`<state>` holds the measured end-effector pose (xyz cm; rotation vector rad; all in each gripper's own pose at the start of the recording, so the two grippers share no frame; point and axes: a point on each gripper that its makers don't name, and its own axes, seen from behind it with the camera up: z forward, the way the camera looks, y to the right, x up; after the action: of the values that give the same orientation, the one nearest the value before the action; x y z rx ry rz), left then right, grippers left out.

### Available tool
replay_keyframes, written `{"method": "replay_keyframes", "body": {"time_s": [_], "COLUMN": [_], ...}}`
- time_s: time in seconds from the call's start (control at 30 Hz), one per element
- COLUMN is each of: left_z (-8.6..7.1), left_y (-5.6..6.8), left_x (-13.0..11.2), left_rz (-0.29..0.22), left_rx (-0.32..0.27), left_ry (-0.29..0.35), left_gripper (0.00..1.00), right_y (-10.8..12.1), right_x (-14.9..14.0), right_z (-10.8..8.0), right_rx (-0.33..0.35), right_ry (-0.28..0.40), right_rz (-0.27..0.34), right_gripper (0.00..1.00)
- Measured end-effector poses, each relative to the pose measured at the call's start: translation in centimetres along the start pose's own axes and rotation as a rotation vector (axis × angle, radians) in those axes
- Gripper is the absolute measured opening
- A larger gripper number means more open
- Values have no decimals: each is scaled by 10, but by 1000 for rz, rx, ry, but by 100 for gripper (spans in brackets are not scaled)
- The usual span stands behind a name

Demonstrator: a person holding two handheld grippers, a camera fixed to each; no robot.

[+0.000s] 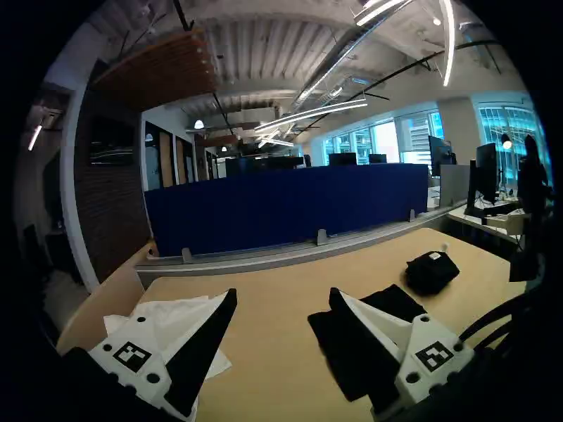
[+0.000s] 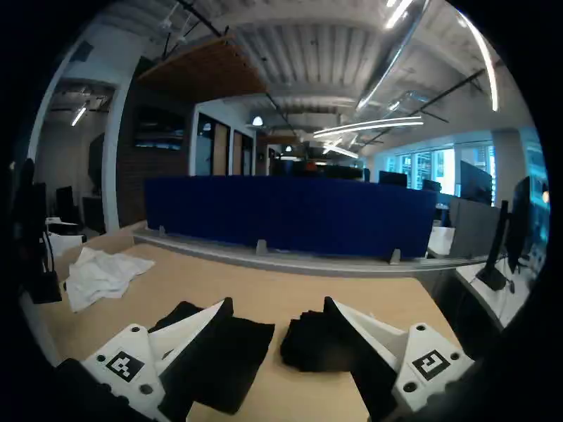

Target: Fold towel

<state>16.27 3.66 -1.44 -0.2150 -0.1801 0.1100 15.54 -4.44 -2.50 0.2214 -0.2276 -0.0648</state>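
Observation:
My left gripper [image 1: 281,292] stands open over the wooden table [image 1: 274,352], nothing between its fingers. A crumpled white towel [image 1: 165,316] lies behind its left finger. A flat black towel [image 1: 345,344] lies behind its right finger, and a folded black bundle [image 1: 431,271] sits farther right. My right gripper [image 2: 278,301] is open too, above the same table [image 2: 295,288]. Its left finger overlaps the flat black towel [image 2: 232,352]. The black bundle [image 2: 306,341] sits by its right finger. The white towel [image 2: 102,276] lies far left.
A blue partition [image 1: 281,204] on a grey rail runs along the table's far edge [image 2: 295,211]. Monitors [image 1: 485,172] stand on a neighbouring desk to the right. The table's right edge [image 2: 429,302] drops off near the black bundle.

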Motion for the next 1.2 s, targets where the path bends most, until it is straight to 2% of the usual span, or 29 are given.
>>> {"method": "replay_keyframes", "body": {"time_s": [0.17, 0.37, 0.5, 0.77, 0.97, 1.2], "left_z": [-3, -8, -8, -10, -8, -4], "left_y": [16, 38, 44, 60, 65, 80], "left_x": [-15, -35, -42, -55, -69, -94], "left_rz": [12, -29, -35, 12, 39, 66], "left_rx": [-73, -165, -187, -250, -279, -319], "left_ry": [-64, -140, -167, -215, -244, -271], "left_gripper": [97, 97, 97, 97, 97, 97], "right_y": [-18, -32, -35, -42, -49, -56], "right_x": [-19, -36, -42, -55, -75, -99], "right_z": [-2, -8, -9, -10, -8, -1], "right_rx": [98, 181, 204, 250, 276, 298], "right_ry": [-97, -184, -216, -264, -300, -330], "right_rz": [-34, -82, -99, -125, -151, -140], "right_gripper": [100, 100, 100, 100, 100, 100]}}
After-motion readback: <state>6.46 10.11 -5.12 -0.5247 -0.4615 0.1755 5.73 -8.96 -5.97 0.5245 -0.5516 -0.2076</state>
